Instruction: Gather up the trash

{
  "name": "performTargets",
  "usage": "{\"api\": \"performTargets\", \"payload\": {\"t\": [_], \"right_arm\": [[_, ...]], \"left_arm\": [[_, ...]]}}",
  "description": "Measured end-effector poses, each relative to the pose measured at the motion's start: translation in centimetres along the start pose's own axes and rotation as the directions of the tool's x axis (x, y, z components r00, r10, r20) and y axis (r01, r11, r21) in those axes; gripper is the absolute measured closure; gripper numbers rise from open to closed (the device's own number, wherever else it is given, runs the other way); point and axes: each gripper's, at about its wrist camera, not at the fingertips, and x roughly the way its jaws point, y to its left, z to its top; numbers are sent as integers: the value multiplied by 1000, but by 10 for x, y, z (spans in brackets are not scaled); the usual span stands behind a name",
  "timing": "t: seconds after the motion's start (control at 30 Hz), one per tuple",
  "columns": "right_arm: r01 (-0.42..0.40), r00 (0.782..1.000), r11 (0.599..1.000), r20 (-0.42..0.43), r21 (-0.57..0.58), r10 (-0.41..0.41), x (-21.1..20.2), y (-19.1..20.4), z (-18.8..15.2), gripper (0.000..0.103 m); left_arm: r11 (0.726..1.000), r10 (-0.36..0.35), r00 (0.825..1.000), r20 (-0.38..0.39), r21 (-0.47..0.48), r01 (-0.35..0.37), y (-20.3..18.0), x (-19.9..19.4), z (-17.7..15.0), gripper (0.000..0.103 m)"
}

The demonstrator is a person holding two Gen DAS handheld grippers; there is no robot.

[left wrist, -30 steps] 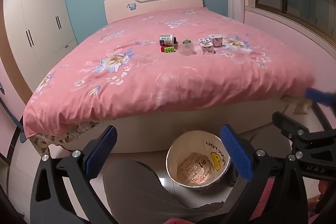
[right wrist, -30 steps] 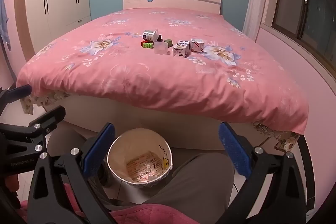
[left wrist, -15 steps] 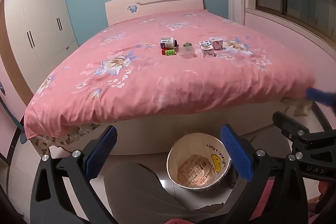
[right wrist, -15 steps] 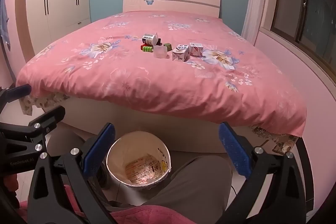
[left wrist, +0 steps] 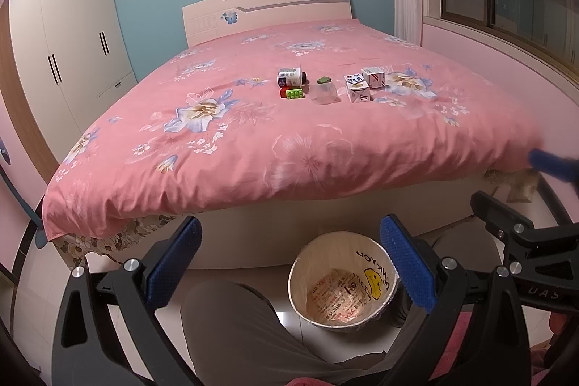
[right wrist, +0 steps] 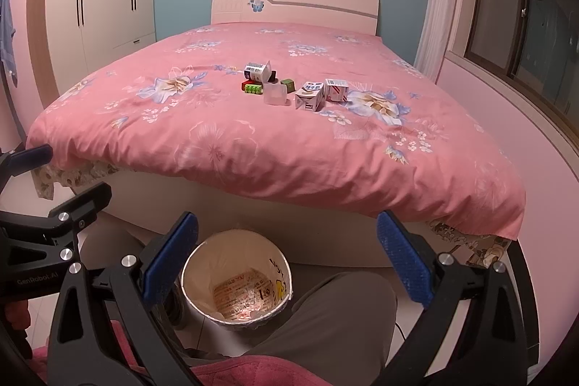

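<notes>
Small items lie together mid-bed: a tipped white bottle (left wrist: 289,76) (right wrist: 257,71), a green and red toy brick (left wrist: 294,93) (right wrist: 252,88), a clear plastic cup (left wrist: 323,93) (right wrist: 276,94), a green cube (right wrist: 287,84), and two small cartons (left wrist: 359,89) (right wrist: 309,96), (left wrist: 374,77) (right wrist: 336,89). A paper trash bin (left wrist: 376,272) (right wrist: 278,268) stands on the floor at the bed's foot. My left gripper (left wrist: 289,268) and right gripper (right wrist: 286,263) are open and empty, held low over the bin, far from the items.
The pink floral bed (left wrist: 253,147) (right wrist: 253,147) fills the middle. The person's knees (left wrist: 231,324) (right wrist: 343,313) flank the bin. A white wardrobe (left wrist: 68,53) stands left, a window ledge (right wrist: 506,96) right. The other gripper shows at each view's edge (left wrist: 524,237) (right wrist: 43,227).
Both views have tilted slightly upward, so the bed and bin sit lower in the frames. Both grippers stay open. Nothing on the bed has moved.
</notes>
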Motion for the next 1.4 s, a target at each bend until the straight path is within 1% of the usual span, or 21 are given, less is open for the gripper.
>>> {"api": "performTargets", "payload": {"t": [1.4], "right_arm": [[3, 1000, 1000, 0, -2, -3, 1, 1, -1, 7]], "left_arm": [[1000, 0, 1000, 6, 0, 0, 3, -1, -1, 2]]}}
